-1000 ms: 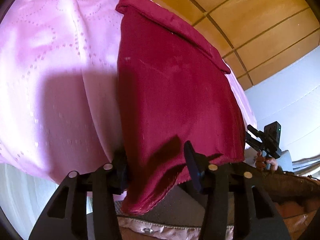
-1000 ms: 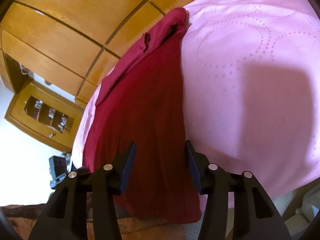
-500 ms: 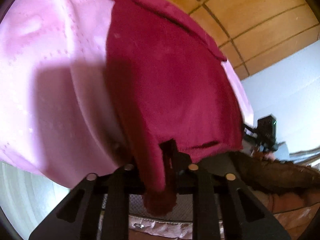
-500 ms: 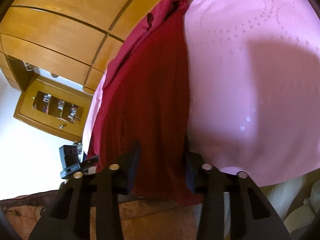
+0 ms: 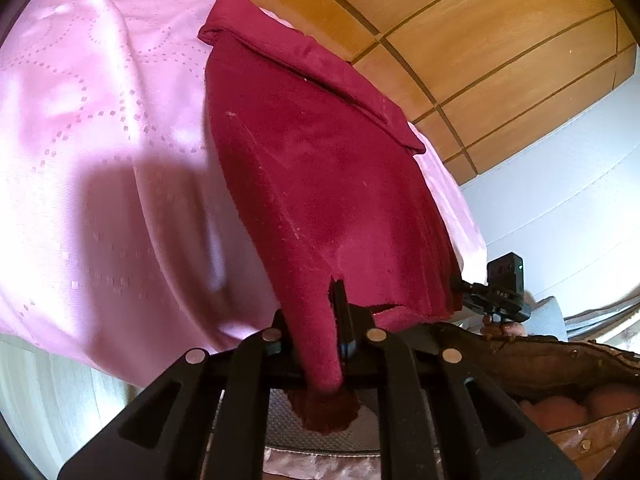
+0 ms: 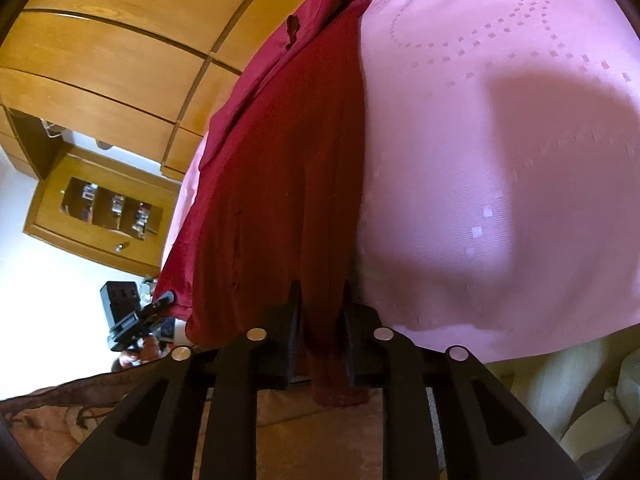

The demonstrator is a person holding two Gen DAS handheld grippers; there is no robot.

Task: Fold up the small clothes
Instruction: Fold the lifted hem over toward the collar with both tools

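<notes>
A dark red garment lies flat on a pink bedsheet, its near hem hanging over the bed's edge. My left gripper is closing on the near left corner, and the cloth is pinched between its pads with a tail hanging below. In the right wrist view the same garment runs away from me. My right gripper is closing on the near right corner, with bunched cloth filling the gap between its fingers. Each view shows the other gripper at the far hem corner: the right gripper and the left gripper.
Wooden wardrobe panels rise behind the bed. A wooden cabinet with a glass front stands at the left in the right wrist view. Brown patterned fabric lies below the grippers. Pale bundles sit at the lower right.
Both grippers went from wide open around the hem to closed onto its two near corners. The left corner now bunches and hangs between the left fingers.
</notes>
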